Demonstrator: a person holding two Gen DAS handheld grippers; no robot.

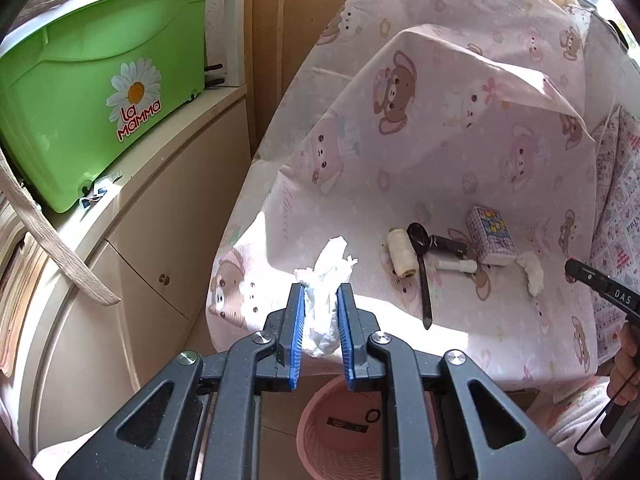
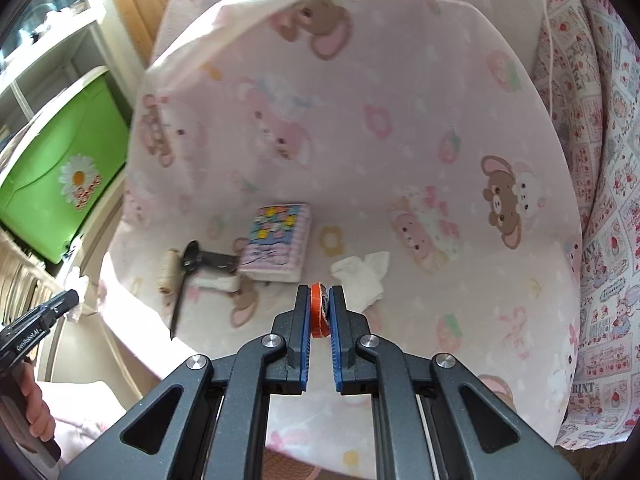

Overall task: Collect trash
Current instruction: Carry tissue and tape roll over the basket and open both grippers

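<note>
My left gripper (image 1: 321,289) is shut on a crumpled white tissue (image 1: 325,280), held just off the near edge of the pink bear-print cloth (image 1: 440,140) and above a pink woven bin (image 1: 340,432). My right gripper (image 2: 320,290) is shut on a small red and dark wrapper (image 2: 319,311) over the same cloth (image 2: 360,140). Another crumpled tissue (image 2: 362,271) lies on the cloth just right of the right fingertips; in the left wrist view it is the tissue (image 1: 532,274) beside the other gripper (image 1: 600,292).
On the cloth lie a thread spool (image 1: 399,251), a black spoon (image 1: 422,272), a small dark block (image 1: 450,245), a white tube (image 1: 458,266) and a patterned tissue pack (image 1: 491,235). A green tub (image 1: 92,92) sits on a cream cabinet (image 1: 160,240) at left. A strawberry-print fabric (image 2: 600,240) lies at right.
</note>
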